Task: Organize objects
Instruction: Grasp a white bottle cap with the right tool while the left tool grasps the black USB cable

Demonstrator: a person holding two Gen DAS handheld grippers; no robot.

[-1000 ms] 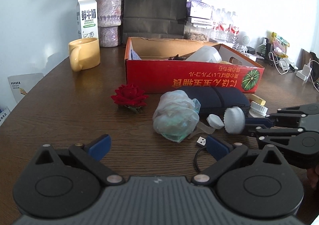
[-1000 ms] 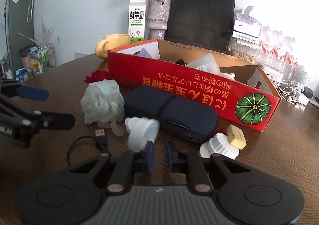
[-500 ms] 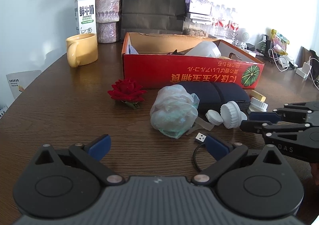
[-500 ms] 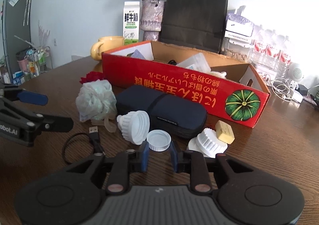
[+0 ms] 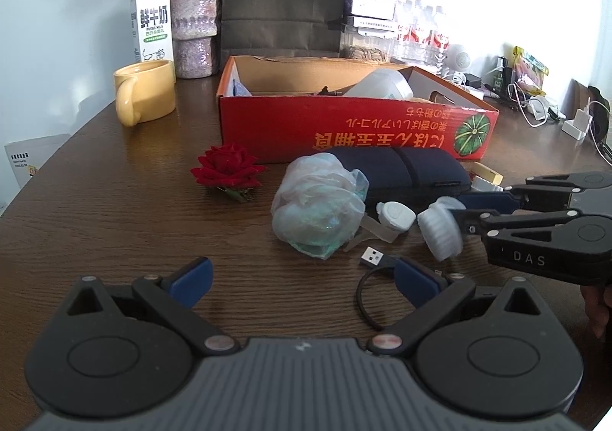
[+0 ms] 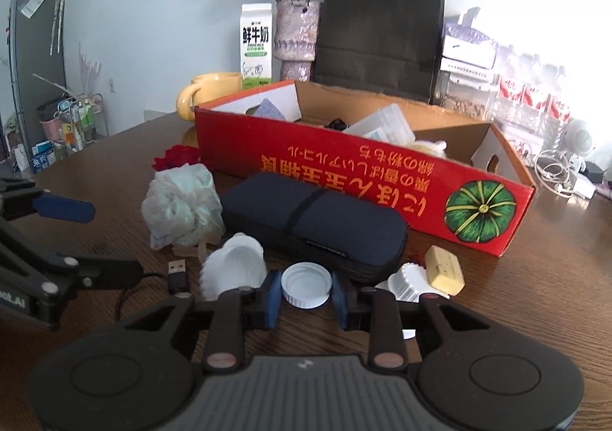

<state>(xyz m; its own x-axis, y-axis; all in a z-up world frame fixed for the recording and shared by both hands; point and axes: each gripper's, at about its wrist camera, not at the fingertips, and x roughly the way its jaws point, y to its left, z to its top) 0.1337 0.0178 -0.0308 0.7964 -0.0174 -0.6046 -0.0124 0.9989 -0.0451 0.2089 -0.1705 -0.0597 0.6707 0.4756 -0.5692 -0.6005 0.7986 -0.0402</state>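
Opening slowly, the right gripper (image 6: 306,293) has a small white cap (image 6: 306,285) sitting between its blue pads (image 6: 272,296). The pads look just beside the cap's rim, and I cannot tell if they press on it. I think the step is to get this cap and put it in the box (image 6: 344,167). To do it well, the pads should meet the cap's round sides evenly, low on the rim, so it does not pop out. The cap is smooth, hard plastic, open side up, and could slip.

Just left of it lies a bigger white lid (image 6: 235,268) with ridges, tipped on its edge. On the other side are another ridged white lid (image 6: 407,283) and a yellow block (image 6: 443,270). Behind them lies a soft dark pouch (image 6: 313,220) with a zip. A crinkly plastic bag (image 6: 181,205) sits in a lump near a black cable (image 6: 178,270).

The left gripper (image 5: 302,274) is wide open and holds nothing. It hangs over the wood table (image 5: 114,224), near a red rose (image 5: 226,169). The red cardboard box stands behind all this, with some things already inside.
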